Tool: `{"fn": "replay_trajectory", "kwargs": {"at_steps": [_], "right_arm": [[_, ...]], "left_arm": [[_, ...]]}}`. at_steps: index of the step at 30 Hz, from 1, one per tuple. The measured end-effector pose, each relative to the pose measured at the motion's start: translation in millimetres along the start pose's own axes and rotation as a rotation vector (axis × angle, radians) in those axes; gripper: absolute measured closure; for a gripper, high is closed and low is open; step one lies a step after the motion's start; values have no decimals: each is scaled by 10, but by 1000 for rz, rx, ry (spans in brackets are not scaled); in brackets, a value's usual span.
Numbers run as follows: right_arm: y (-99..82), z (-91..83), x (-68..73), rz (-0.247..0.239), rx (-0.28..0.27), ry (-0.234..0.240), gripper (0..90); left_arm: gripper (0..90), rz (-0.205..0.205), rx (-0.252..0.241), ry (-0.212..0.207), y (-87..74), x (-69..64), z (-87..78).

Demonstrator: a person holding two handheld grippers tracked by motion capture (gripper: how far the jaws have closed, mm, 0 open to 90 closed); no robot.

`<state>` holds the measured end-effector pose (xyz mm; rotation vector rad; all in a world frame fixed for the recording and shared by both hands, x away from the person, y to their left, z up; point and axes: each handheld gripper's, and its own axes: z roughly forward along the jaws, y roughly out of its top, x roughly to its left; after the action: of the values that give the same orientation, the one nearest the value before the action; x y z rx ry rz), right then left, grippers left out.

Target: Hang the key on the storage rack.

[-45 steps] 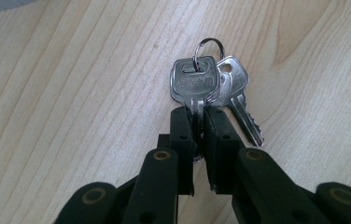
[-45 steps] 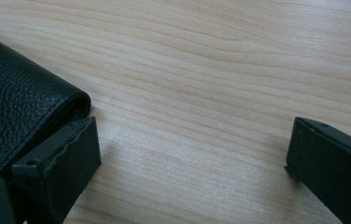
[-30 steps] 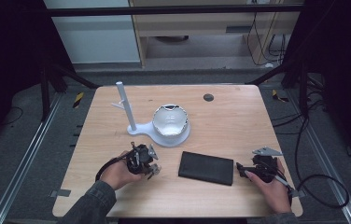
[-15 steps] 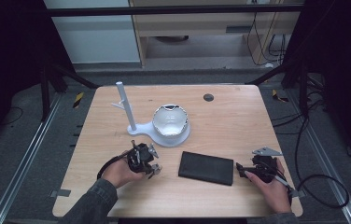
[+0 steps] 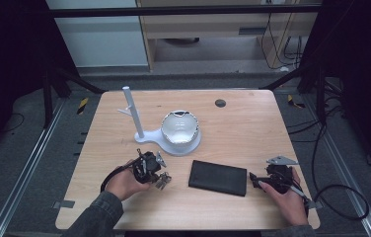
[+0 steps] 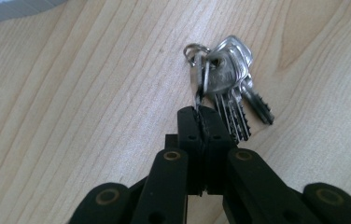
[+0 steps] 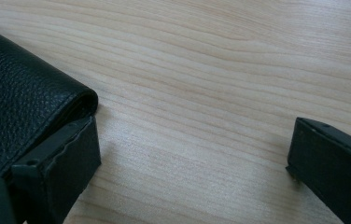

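A bunch of silver keys (image 6: 229,88) lies on the wooden table (image 5: 252,123); my left gripper (image 6: 200,109) is shut on its key ring. From above, the keys (image 5: 163,180) lie just right of the left gripper (image 5: 155,174), near the table's front left. A black leather wallet (image 5: 218,177) lies flat at the front middle. My right gripper (image 5: 253,178) stands open just right of the wallet. In the right gripper view the wallet's rounded end (image 7: 19,107) touches the left jaw, and nothing but bare wood lies between the jaws of the right gripper (image 7: 190,156).
A white bowl (image 5: 178,127) sits on a white stand base with an upright post (image 5: 131,109) behind the keys. A small dark round disc (image 5: 220,103) lies near the far edge. The person's hands (image 5: 124,181) come in from the front edge.
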<state>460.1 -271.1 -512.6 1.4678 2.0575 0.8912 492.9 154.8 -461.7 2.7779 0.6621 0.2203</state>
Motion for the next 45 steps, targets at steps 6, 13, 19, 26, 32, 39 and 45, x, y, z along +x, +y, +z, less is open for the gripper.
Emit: {"fn": "replay_trajectory", "kwargs": {"at_steps": [6,13,19,26,32,39,45], "right_arm": [[0,0,1,-1,0,0,27],[0,1,2,-1,1,-1,26],[-1,2,3,-4,0,-2,26],[0,1,3,-3,0,-1,26],[0,1,4,-2,0,-1,26],[0,4,6,-2,2,-2,21],[5,7,6,-6,4,1,15]], "left_arm": [[889,-16,-13,4,-23,7,19],[890,-31,-50,6,-20,4,-233],[890,-33,-61,14,24,25,-550],[891,-38,-57,50,35,122,-864],[891,-53,-61,59,-27,215,-1052],[891,-100,-74,62,-143,374,-1241],[891,-115,-83,80,-193,470,-1386]]}}
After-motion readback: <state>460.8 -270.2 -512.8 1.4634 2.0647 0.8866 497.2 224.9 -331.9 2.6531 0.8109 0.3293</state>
